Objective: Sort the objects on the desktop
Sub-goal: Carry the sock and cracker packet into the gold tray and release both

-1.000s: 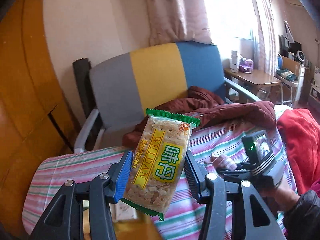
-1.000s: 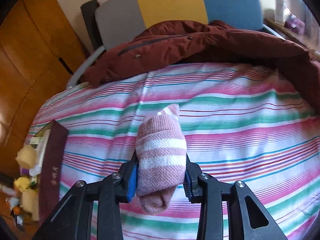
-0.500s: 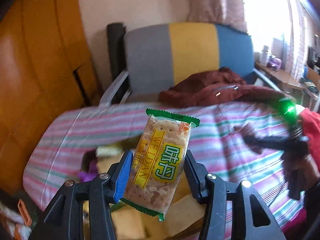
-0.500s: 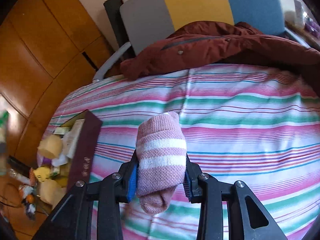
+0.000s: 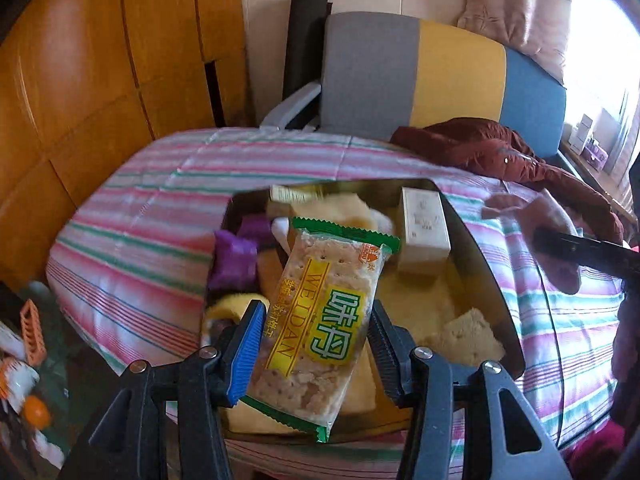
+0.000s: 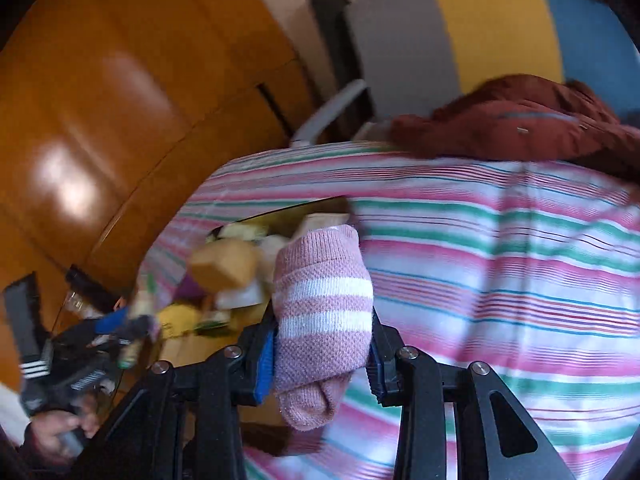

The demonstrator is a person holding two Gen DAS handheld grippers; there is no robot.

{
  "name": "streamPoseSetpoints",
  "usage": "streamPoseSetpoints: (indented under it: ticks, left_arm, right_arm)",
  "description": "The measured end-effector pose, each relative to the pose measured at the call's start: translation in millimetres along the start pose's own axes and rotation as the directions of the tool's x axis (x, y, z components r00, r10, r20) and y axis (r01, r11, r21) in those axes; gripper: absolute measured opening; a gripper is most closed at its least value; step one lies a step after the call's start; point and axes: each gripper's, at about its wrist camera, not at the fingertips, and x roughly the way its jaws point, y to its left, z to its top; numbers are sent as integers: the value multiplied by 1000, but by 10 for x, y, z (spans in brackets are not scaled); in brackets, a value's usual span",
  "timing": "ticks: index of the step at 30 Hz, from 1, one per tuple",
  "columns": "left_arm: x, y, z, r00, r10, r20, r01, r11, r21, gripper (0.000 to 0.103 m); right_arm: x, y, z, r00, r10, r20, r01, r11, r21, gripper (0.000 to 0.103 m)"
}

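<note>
a: from the left wrist view, what is on the far left?

b: an orange wooden wall panel point(image 5: 80, 92), then a striped bedcover point(image 5: 152, 208) in pink, green and white. a dark box point(image 5: 486, 256) sits on that bedcover, open at the top

a: what is in the box?

b: a purple packet point(image 5: 234, 258) at its left side, a white carton point(image 5: 424, 228) standing toward its far right corner, a bare cracker point(image 5: 466, 338) at the near right, and yellow pieces in between

a: and the left claw point(image 5: 316, 342)?

b: it is clamped on a cracker packet point(image 5: 324, 320) with green ends and a yellow label. the packet stands tilted between the pads, above the open box

a: further right?

b: a dark red jacket point(image 5: 496, 152) lies on the far side of the bedcover, in front of a chair point(image 5: 436, 76) with grey, yellow and blue panels. at the right edge there is a blurred pink thing with a black bar across it, too blurred to tell more

a: and the right wrist view?

b: at the lower left a hand point(image 6: 56, 432) grips a black tool, blurred. the right claw point(image 6: 322, 354) is clamped on a pink sock point(image 6: 324, 312) with white bands, held over the bedcover just right of the box
</note>
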Motion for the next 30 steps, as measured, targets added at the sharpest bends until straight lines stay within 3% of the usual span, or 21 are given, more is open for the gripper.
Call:
streamPoseSetpoints:
  ticks: [6, 15, 21, 30]
  left_arm:
    - [174, -107, -65, 1000, -15, 1, 15, 1000, 21, 52]
    - [467, -196, -101, 999, 21, -24, -20, 999, 36, 52]
    - [531, -159, -90, 999, 29, -21, -28, 999, 19, 53]
    - [396, -142, -51, 999, 39, 26, -39, 999, 5, 63]
  right_arm:
    - [294, 431, -146, 1000, -9, -30, 8, 999, -42, 38]
    - [678, 491, -202, 997, 11, -79, -7, 999, 52, 42]
    - [729, 482, -224, 995, 62, -74, -53, 992, 116, 64]
    - [618, 517, -302, 996, 79, -43, -72, 987, 143, 65]
